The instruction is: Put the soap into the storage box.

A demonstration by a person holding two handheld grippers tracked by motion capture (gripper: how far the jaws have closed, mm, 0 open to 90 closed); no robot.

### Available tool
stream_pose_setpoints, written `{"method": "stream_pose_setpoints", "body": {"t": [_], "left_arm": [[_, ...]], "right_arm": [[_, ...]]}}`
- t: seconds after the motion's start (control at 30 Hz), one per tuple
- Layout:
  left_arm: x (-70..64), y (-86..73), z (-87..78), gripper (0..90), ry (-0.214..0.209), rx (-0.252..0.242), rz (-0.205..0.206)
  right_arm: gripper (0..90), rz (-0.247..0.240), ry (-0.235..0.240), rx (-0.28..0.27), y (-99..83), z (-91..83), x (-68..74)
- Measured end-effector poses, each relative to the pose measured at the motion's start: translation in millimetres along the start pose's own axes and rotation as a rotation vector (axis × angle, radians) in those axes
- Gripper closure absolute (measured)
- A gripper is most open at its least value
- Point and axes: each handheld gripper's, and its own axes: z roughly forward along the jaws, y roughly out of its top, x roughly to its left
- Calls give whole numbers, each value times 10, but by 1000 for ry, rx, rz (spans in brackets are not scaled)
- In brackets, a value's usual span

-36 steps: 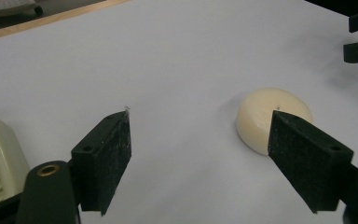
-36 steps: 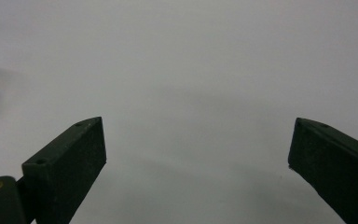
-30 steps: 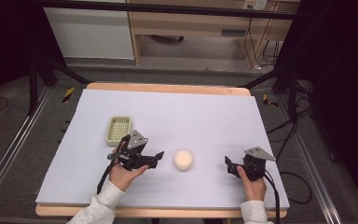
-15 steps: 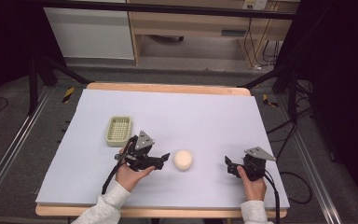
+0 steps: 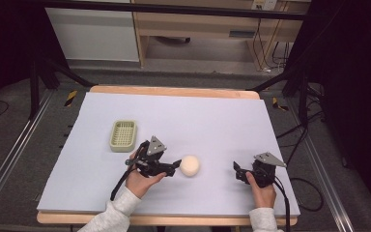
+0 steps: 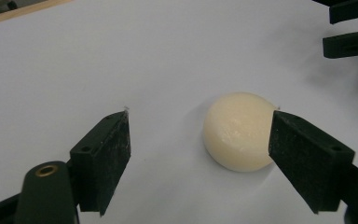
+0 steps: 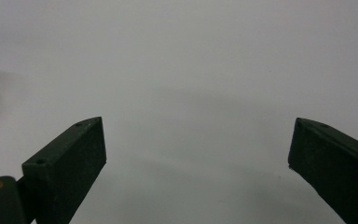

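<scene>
Left claw [image 6: 198, 154] stands spread wide, low over the tabletop [image 5: 212, 116], with the cream-coloured round soap [image 6: 238, 131] sitting between its jaws but off-centre: the soap lies right against the jaw on the right of the left gripper view, while the other jaw stands well clear of it. Seen from the high view, this left claw [image 5: 176, 166] points across the tabletop toward the soap [image 5: 190, 166], which rests on the pale sheet near the front middle. The wide spread looks chosen to let the round bar slip in between the jaws without being nudged away; a smooth, domed piece like this would likely slide or roll if one jaw pushed first, so centring it before closing seems wise.

Off to the side, the right claw [image 5: 235, 168] is spread as well, pinching nothing, its jaws over bare sheet in the right gripper view; it seems parked out of the way. A green slatted soap dish [image 5: 123, 135] sits empty behind the left hand [image 5: 140, 178], probably where the soap is meant to go.
</scene>
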Motion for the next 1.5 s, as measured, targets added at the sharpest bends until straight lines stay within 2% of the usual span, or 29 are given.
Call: {"method": "stream_pose_setpoints", "body": {"t": [0.87, 1.5], "left_arm": [[-166, 39, 232, 187, -31, 26, 14], [-244, 56, 410, 161, -33, 60, 28]], "right_arm": [[45, -2, 2, 2, 0, 2, -3], [45, -4, 4, 2, 0, 3, -2]]}}
